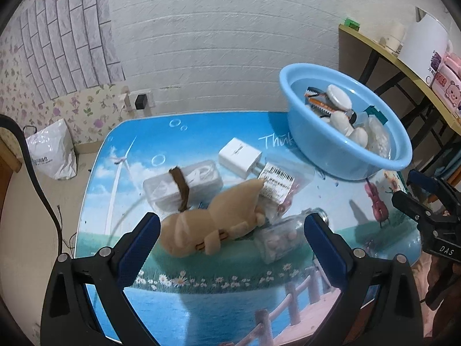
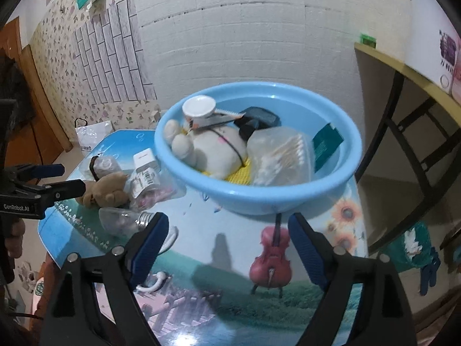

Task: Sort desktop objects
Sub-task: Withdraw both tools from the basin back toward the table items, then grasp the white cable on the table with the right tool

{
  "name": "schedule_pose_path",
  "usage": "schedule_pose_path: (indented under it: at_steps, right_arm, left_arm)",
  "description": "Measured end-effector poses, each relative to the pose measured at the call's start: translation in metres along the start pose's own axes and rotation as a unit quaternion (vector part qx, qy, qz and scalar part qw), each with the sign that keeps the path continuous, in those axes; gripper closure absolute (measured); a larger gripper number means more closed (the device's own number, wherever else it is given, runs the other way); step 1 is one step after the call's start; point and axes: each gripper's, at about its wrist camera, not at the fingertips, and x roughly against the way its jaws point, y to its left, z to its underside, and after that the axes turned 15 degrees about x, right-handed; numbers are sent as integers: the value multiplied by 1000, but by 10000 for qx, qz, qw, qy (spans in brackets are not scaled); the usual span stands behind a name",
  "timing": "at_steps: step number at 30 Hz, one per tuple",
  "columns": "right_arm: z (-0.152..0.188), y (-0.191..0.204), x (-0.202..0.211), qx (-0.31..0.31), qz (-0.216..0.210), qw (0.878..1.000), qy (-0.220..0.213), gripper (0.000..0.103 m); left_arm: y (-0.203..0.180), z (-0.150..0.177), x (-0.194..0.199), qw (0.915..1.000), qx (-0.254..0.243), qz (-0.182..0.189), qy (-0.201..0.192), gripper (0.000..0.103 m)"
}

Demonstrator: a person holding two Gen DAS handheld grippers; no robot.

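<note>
Left tongs are spread wide with nothing in them, hovering just over the brown plush, which lies on its side on the tabletop between the two blue pads. Right by the far pad there's a clear bulb lying flat, its metal base next to the pad tip. Behind the plush sits a clear plastic case with a brown strap across it, a white charger, and a small bag with a barcode label touching the plush's far end. Right tongs are also wide and empty, held over a bare patch of tabletop printed with a cello, pointing at the blue basin. The basin sits at the far right part of the tabletop and already has stuff in it: a white plush, a white cup, a bag of cotton swabs, a teal packet. Past the tabletop, a white bag on the floor.
</note>
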Motion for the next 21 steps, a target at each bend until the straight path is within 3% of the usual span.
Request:
schedule_pose_path:
  at_steps: [10, 21]
  right_arm:
    - [22, 29, -20, -28, -519, 9977, 435, 17]
    - [27, 43, -26, 48, -642, 9963, 573, 17]
  left_arm:
    - [13, 27, -3, 9998, -85, 36, 162, 3]
    - [28, 41, -6, 9997, -16, 79, 251, 3]
